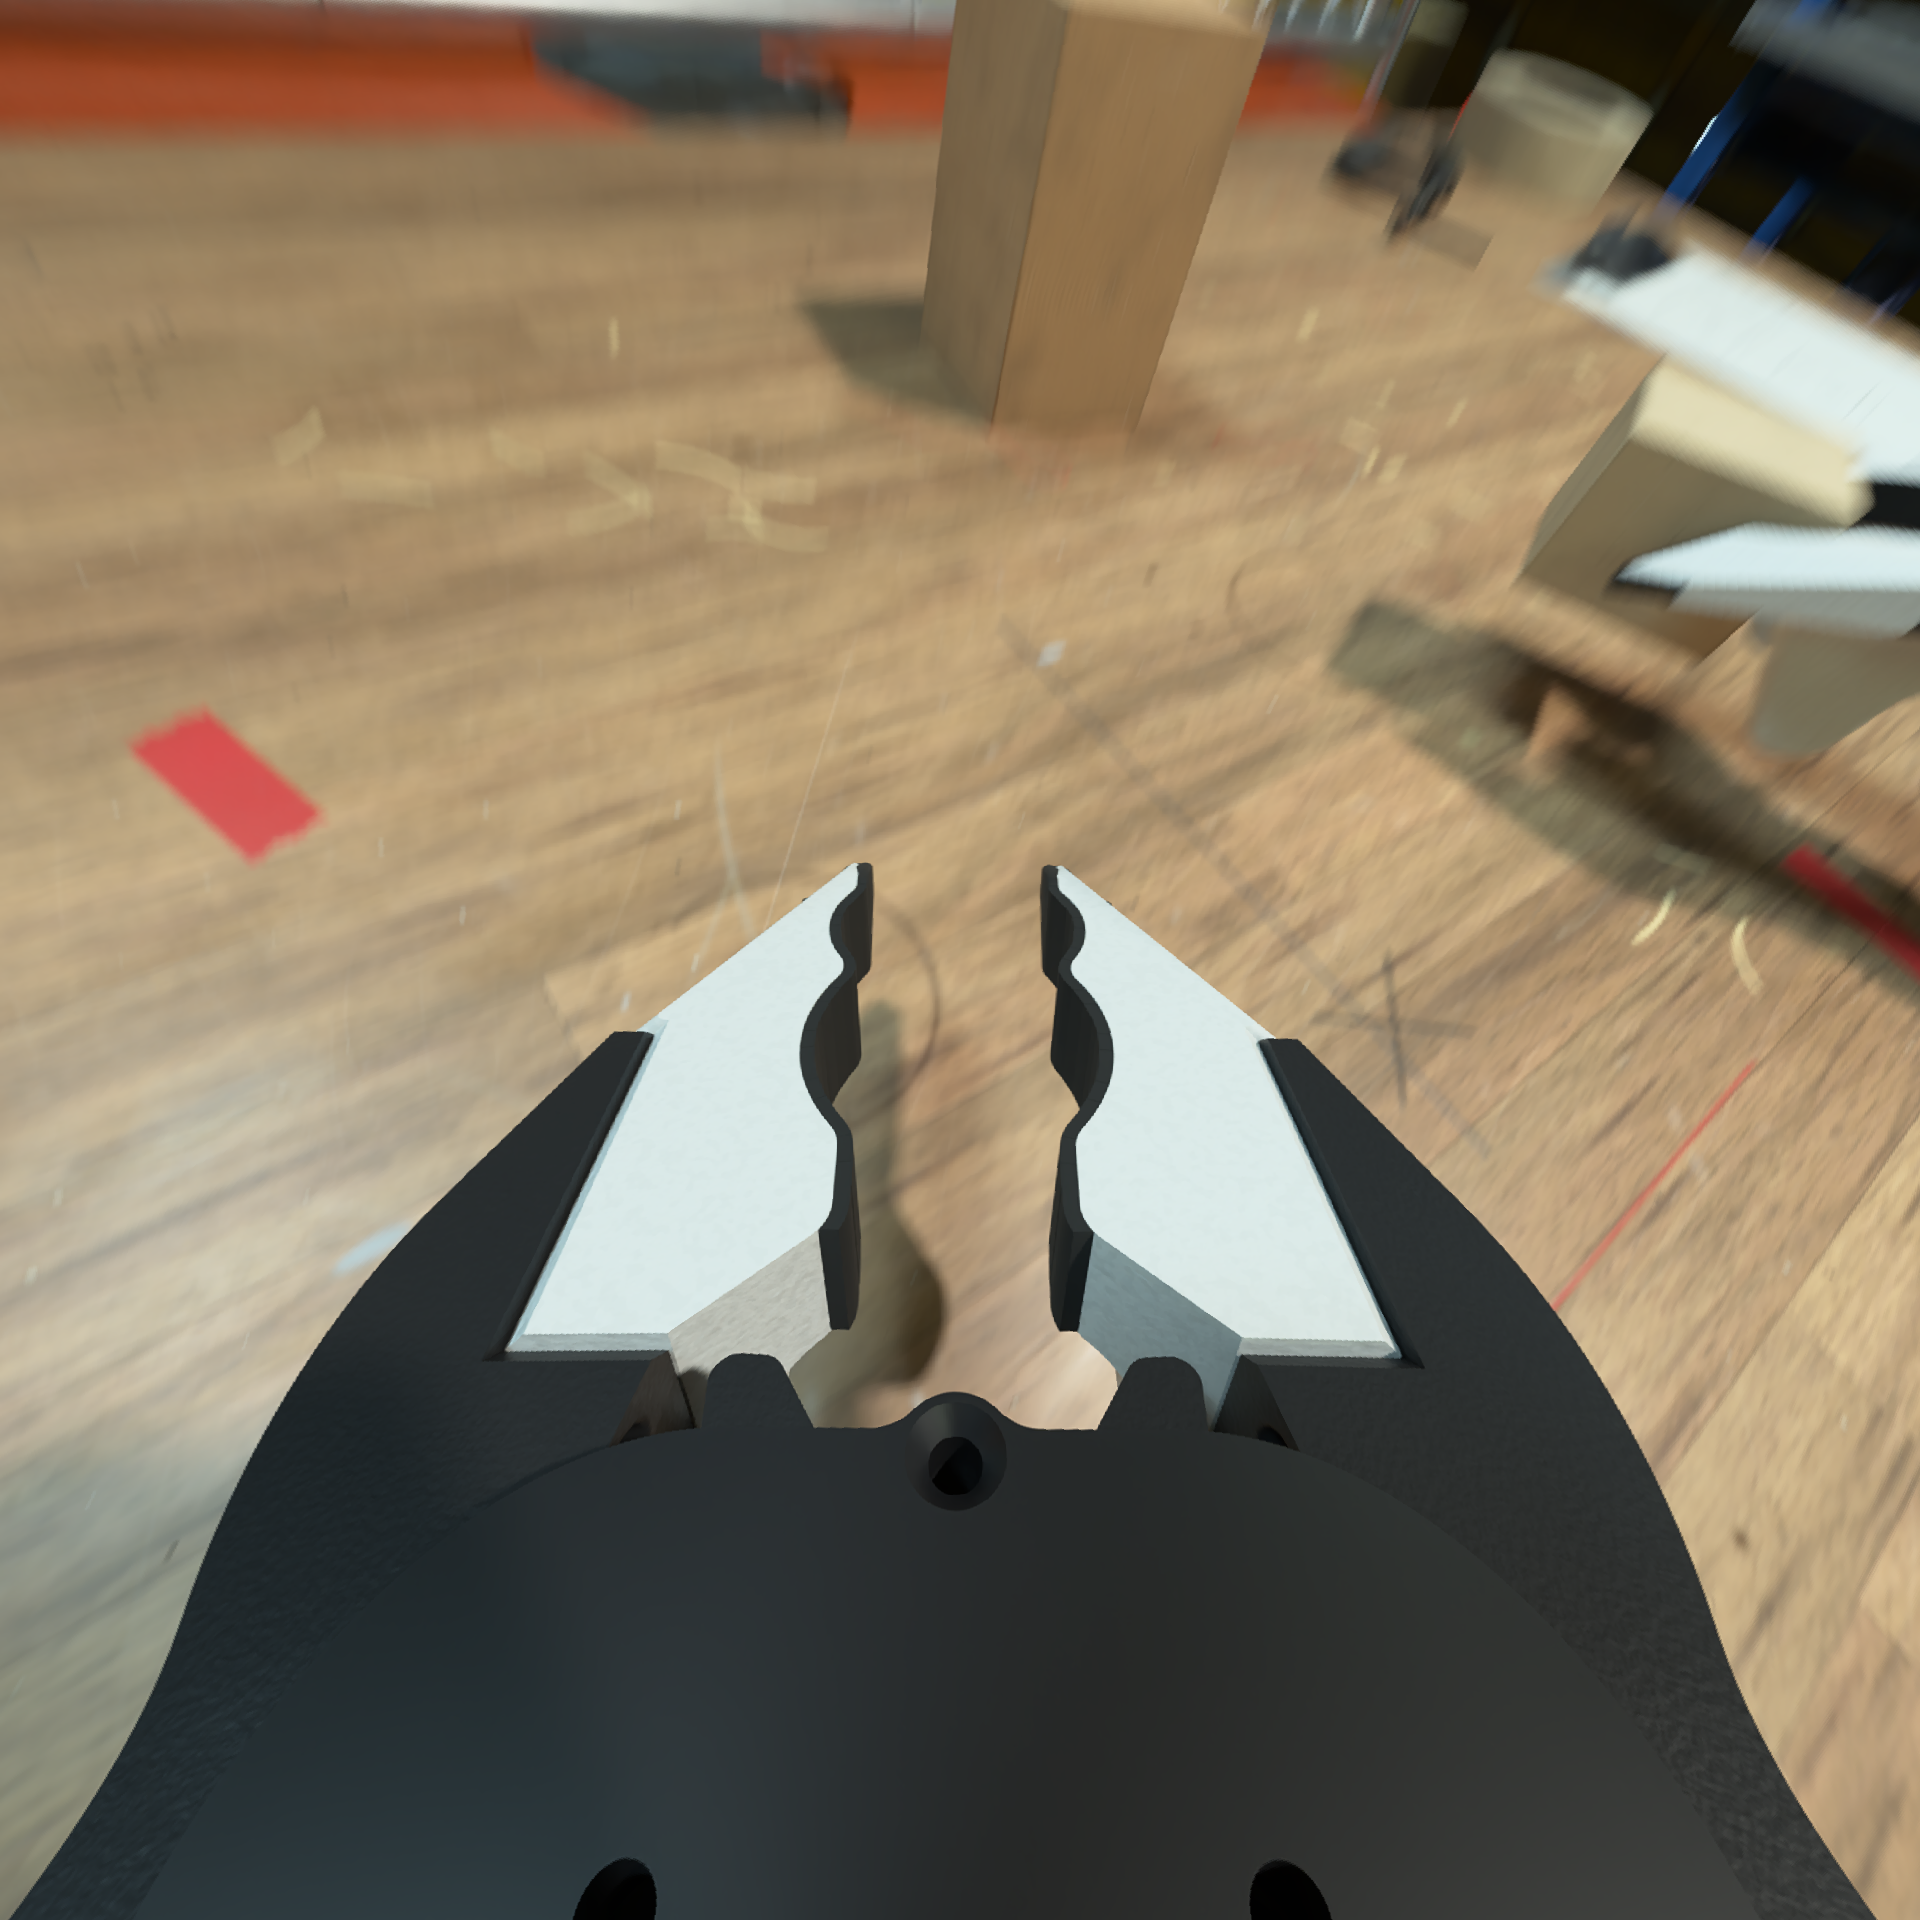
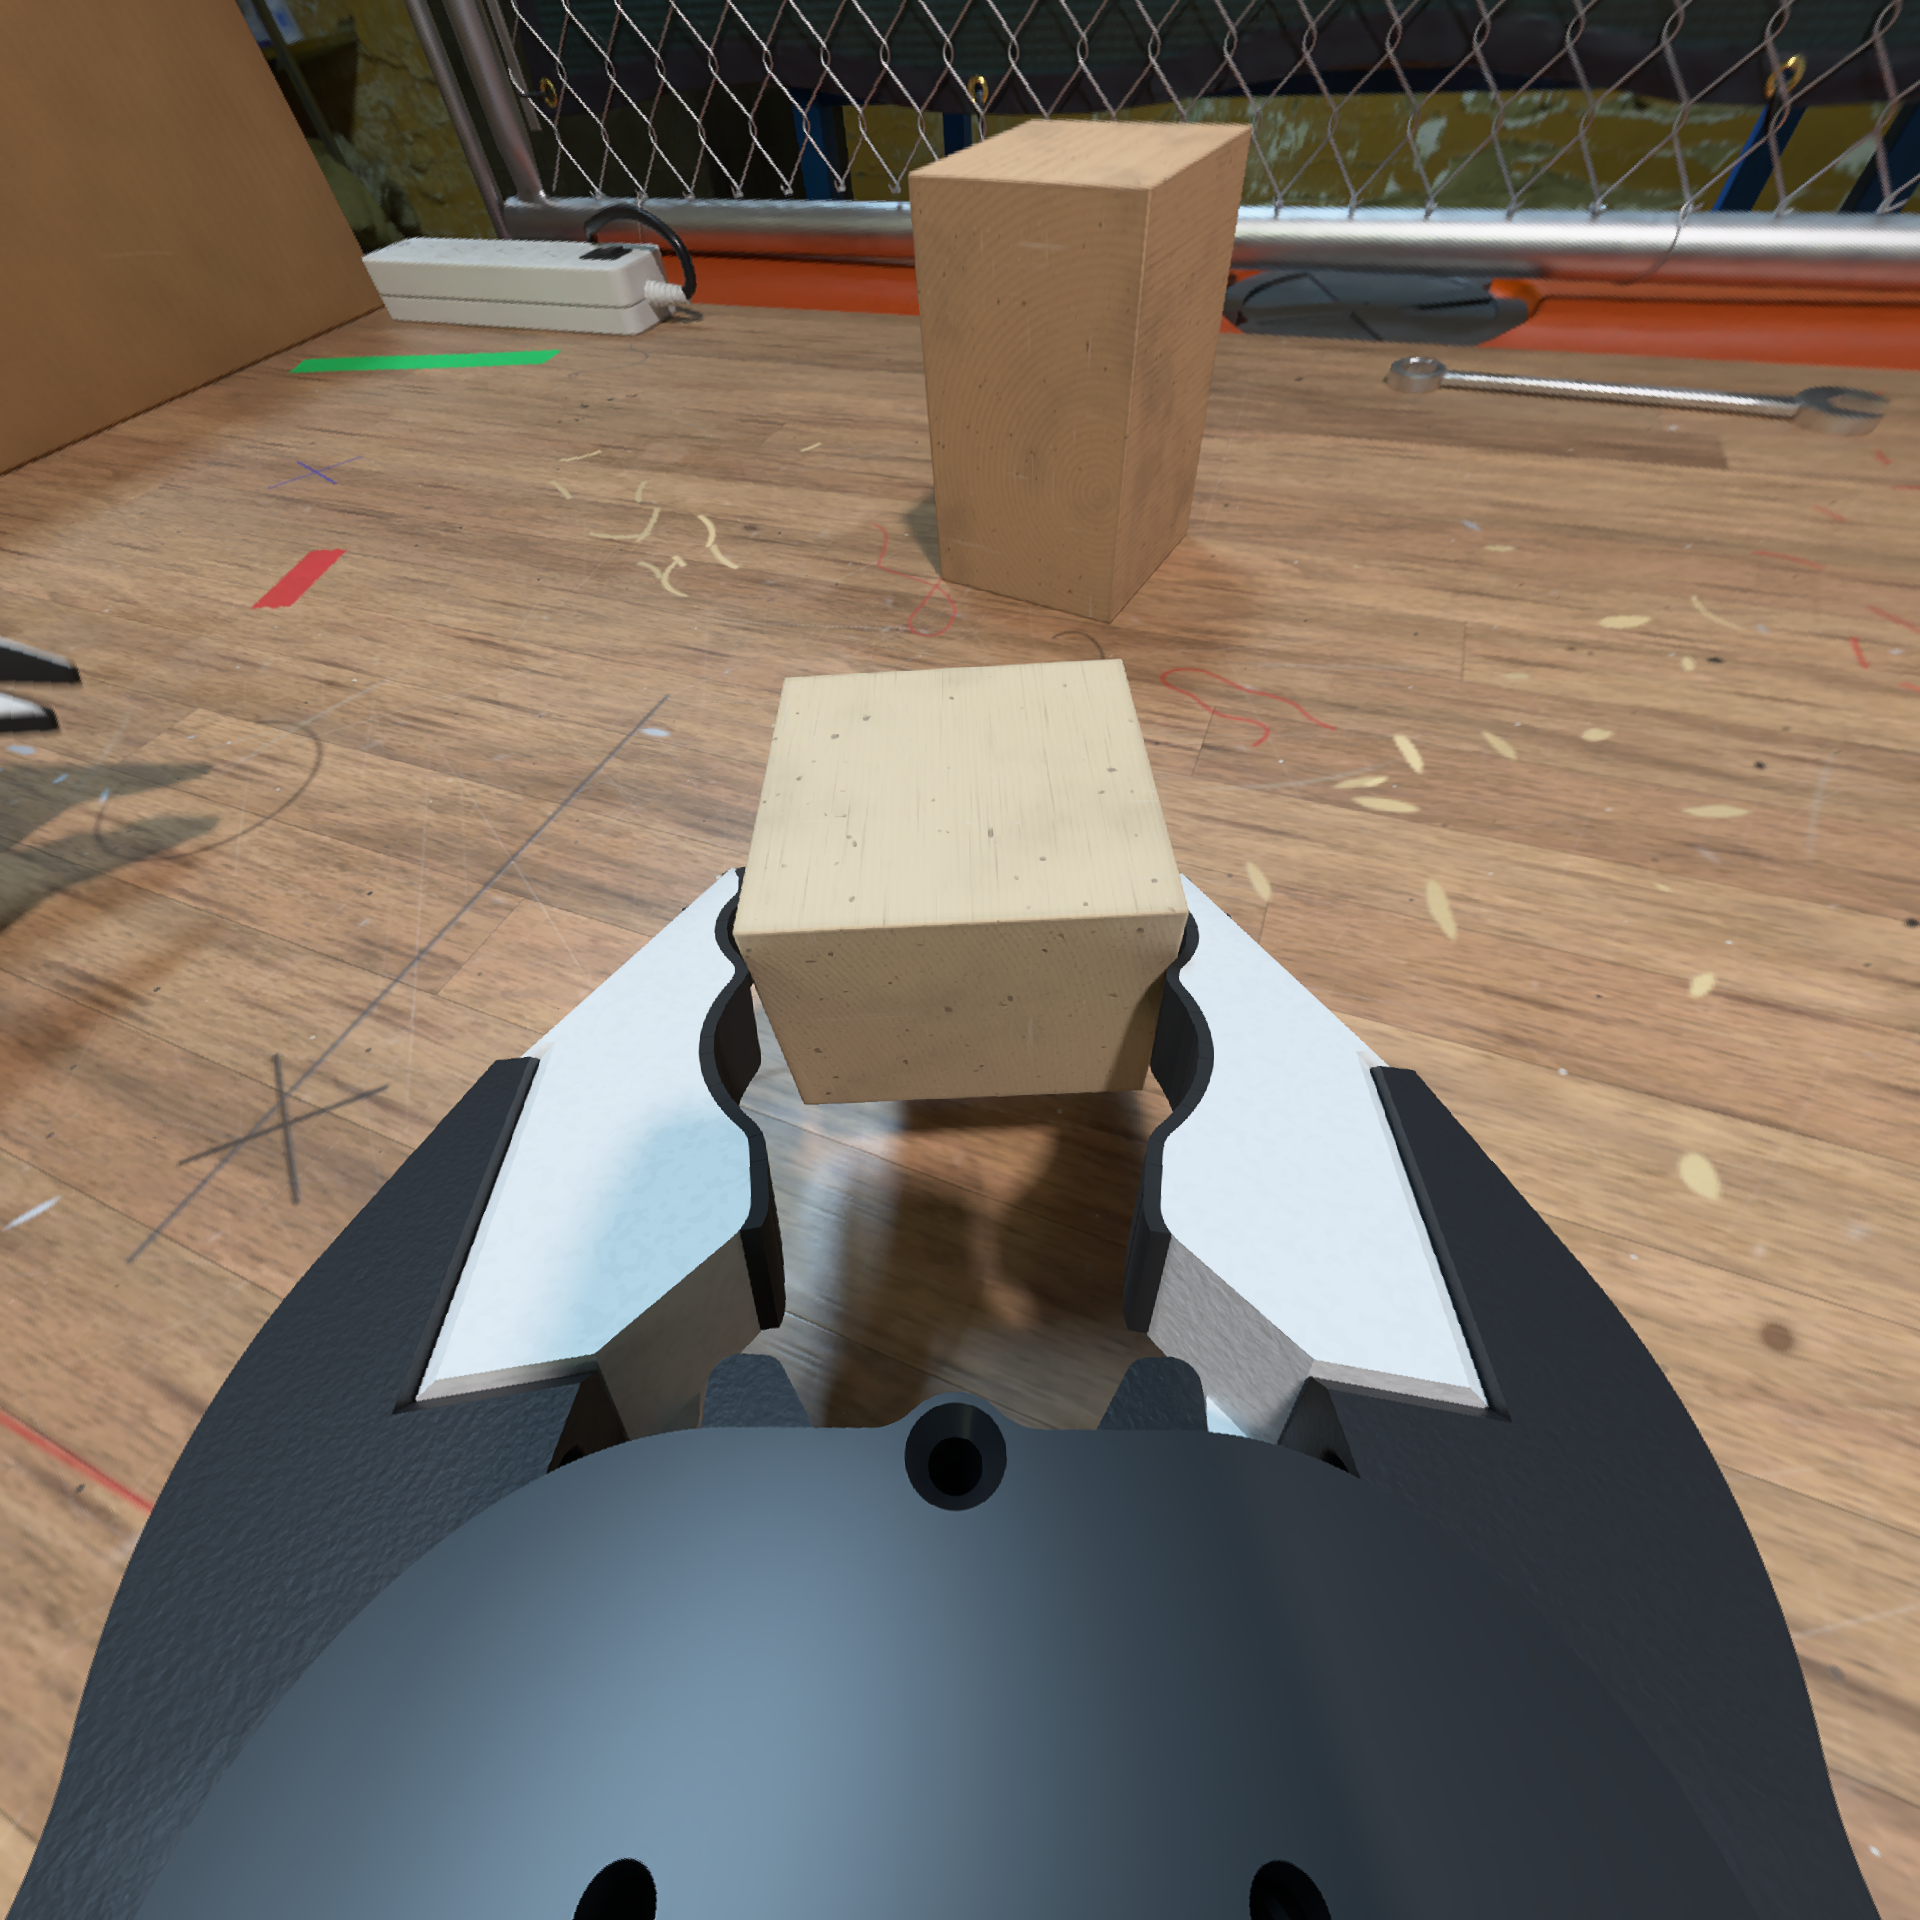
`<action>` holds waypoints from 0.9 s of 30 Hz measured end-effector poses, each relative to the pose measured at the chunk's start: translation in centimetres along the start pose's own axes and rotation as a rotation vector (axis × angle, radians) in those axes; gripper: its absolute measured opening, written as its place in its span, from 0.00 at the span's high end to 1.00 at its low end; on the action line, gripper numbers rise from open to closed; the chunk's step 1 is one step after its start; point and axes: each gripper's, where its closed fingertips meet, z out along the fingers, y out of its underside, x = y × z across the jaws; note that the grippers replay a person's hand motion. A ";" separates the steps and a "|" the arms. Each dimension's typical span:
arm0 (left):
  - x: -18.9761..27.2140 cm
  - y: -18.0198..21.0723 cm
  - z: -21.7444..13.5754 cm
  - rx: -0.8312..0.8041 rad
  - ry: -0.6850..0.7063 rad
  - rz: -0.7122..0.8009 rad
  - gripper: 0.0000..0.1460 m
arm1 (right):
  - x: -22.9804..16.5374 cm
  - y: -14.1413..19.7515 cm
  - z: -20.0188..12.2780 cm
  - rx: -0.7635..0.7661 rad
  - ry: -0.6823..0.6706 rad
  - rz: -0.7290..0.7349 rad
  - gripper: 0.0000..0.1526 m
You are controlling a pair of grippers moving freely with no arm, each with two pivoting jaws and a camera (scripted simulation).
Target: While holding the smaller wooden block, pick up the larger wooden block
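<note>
On the wooden bench [image 2: 1455, 1039], the larger wooden block [image 2: 1075, 364] stands upright, far centre, near the chain-link fence [image 2: 1455, 94]. Just nearer, the smaller wooden block [image 2: 961, 883] is clamped between the right gripper [image 2: 961, 914] fingers, clear of the bench. Left gripper [image 1: 956, 883] fingers stand narrowly apart, empty, well short of the larger block. A spanner [image 2: 1631, 395] lies far right.

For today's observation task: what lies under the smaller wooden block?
Under the smaller wooden block, clamped in the right gripper, only its shadow on bare workbench shows. Its underside is hidden.
</note>
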 end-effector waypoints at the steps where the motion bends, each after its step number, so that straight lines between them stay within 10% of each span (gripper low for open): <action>1: 0.6 -1.3 -0.1 0.078 0.007 0.011 0.76 | -0.1 0.1 0.2 -0.007 -0.004 0.009 0.50; 7: 4.8 -8.8 2.5 0.120 -0.003 0.023 0.37 | -0.6 0.2 0.5 -0.020 -0.050 0.054 0.50; 13: 11.3 -13.6 12.0 -0.298 0.256 -0.111 0.18 | -0.5 1.3 0.2 -0.074 -0.062 0.077 0.50; 21: 4.9 -16.8 22.9 -0.714 -0.273 -0.190 0.11 | -2.0 2.1 0.1 -0.136 -0.199 0.187 0.50; 27: 6.1 -18.2 27.1 -0.763 -0.312 -0.245 0.05 | -0.9 2.2 -0.2 -0.144 -0.218 0.246 0.50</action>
